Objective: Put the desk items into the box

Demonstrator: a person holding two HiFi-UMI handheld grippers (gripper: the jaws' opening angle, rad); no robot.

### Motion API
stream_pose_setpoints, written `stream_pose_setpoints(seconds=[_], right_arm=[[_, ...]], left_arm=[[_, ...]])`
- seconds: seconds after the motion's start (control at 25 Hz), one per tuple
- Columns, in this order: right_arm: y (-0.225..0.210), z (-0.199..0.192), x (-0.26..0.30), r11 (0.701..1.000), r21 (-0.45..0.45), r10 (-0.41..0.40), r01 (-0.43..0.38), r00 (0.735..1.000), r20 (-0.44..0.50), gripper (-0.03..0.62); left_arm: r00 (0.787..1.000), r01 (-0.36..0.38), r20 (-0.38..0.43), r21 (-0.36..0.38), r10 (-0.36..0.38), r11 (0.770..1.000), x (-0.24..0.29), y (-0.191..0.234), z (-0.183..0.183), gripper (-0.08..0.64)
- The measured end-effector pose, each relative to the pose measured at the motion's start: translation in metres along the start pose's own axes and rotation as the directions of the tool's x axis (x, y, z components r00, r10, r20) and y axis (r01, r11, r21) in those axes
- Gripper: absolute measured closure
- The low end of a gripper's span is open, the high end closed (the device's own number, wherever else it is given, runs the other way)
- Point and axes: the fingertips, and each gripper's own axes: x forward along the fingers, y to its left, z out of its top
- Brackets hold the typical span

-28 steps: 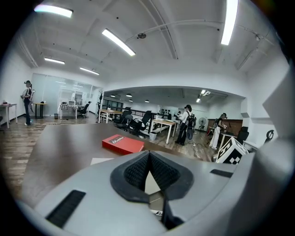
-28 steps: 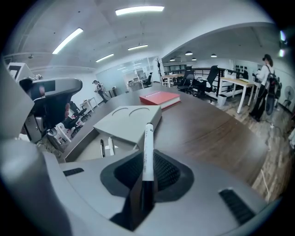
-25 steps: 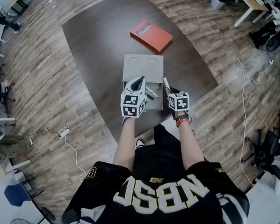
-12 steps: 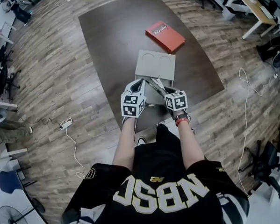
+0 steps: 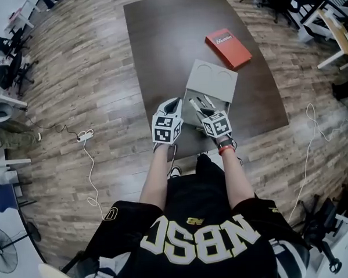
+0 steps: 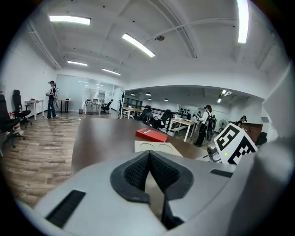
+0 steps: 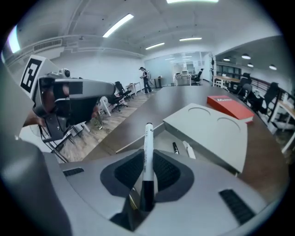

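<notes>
A grey box (image 5: 214, 81) lies open on the dark table (image 5: 168, 37), its lid (image 7: 209, 129) leaning back. Inside it lie a black pen (image 7: 175, 147) and a white pen (image 7: 188, 150). My right gripper (image 5: 206, 113) hangs over the box's near edge, shut on a white marker with a black cap (image 7: 148, 152). In the head view the marker (image 5: 195, 106) points out over the box's inside. My left gripper (image 5: 174, 102) hovers just left of the box, its jaws shut (image 6: 148, 155) with nothing between them.
A red book (image 5: 228, 47) lies on the table beyond the box, and it also shows in the left gripper view (image 6: 151, 134). Wooden floor surrounds the table, with a cable and power strip (image 5: 83, 135) to the left. Office chairs and desks stand farther off.
My right gripper has moved left from the box's right edge to over its inside, rolling the marker with it. My left gripper has slid left off the box. The head view has shifted.
</notes>
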Motion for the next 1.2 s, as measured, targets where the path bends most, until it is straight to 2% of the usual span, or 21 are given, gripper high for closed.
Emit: stream_pose_setpoints(seconds=[0.2,0.32,0.64,0.84,1.2], right_arm=[[0.000,-0.001,0.014,0.978,-0.208,0.001,-0.016,0.997,-0.073,0.517],[-0.003,-0.008,0.024,0.956,-0.289,0.021,-0.056,0.992,-0.121,0.517],[-0.005,-0.025,0.039,0.956,-0.276,0.049,-0.098,0.982,-0.180,0.517],[-0.003,-0.029,0.048,0.967,-0.229,0.066,-0.114,0.976,-0.208,0.517],[-0.004,-0.031,0.051,0.972,-0.206,0.064,-0.113,0.971,-0.231,0.515]], left_arm=[[0.999,-0.038,-0.003,-0.013,0.038,0.999,-0.007,0.016,-0.001,0.546],[0.998,-0.061,-0.007,-0.021,0.061,0.998,-0.008,0.024,-0.002,0.546],[0.996,-0.078,-0.034,-0.032,0.077,0.996,-0.004,0.031,-0.014,0.546],[0.995,-0.084,-0.054,-0.036,0.082,0.996,0.008,0.031,-0.016,0.546],[0.993,-0.087,-0.081,-0.035,0.084,0.996,0.014,0.027,-0.021,0.546]])
